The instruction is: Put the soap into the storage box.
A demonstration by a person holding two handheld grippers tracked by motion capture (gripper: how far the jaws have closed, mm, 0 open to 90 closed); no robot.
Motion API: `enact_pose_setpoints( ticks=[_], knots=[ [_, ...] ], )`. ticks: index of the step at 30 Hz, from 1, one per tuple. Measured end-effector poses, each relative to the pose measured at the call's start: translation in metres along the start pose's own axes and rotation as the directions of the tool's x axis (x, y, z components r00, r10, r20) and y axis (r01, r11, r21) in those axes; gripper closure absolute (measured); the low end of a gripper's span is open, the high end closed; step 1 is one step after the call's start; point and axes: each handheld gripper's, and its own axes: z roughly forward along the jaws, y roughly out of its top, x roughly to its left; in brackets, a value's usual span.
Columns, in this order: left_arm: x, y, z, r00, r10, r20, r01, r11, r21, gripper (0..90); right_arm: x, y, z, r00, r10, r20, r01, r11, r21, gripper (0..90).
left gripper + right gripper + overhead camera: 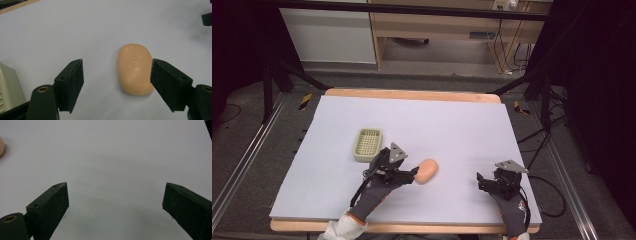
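Hand-held gripper (117, 82) astride half-hidden soap (135, 68)

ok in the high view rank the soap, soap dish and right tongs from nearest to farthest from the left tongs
1. Soap bar: just right of the left tongs, at their tips.
2. Soap dish: behind and to their left.
3. Right tongs: far right, across bare table.

Grey-orange gloves, white sleeves; black jaws with brass-ringed screw holes.
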Motion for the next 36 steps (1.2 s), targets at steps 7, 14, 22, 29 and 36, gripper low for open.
enact_pose_setpoints(
  ticks=[7, 14, 22, 29, 36],
  knots=[
    [-0.003, 0.003, 0.008, 1.0000, 0.003, 0.004, -0.004, 0.9999, 0.012, 25.4, 0.000, 0.000, 0.000, 1.0000, 0.000, 0.000, 0.000, 1.000, 0.001, 7.1],
    [-0.006, 0.010, 0.020, 0.9999, 0.013, 0.008, -0.013, 0.9995, 0.028, 25.2, -0.001, 0.000, 0.000, 1.0000, 0.008, 0.004, -0.008, 1.000, 0.001, 7.2],
    [-0.013, 0.014, 0.030, 0.9996, 0.026, 0.007, -0.026, 0.9986, 0.047, 24.1, 0.000, 0.000, 0.000, 1.0000, 0.006, 0.001, -0.006, 1.000, 0.002, 7.2],
    [-0.018, 0.015, 0.040, 0.9988, 0.046, 0.020, -0.047, 0.9956, 0.080, 23.3, 0.000, 0.000, 0.001, 0.9999, 0.010, 0.003, -0.010, 1.000, 0.006, 7.2],
    [-0.022, 0.018, 0.048, 0.9983, 0.055, 0.020, -0.057, 0.9928, 0.105, 22.6, 0.000, 0.000, 0.001, 0.9999, 0.012, 0.001, -0.012, 1.000, 0.008, 7.2]
  ],
)
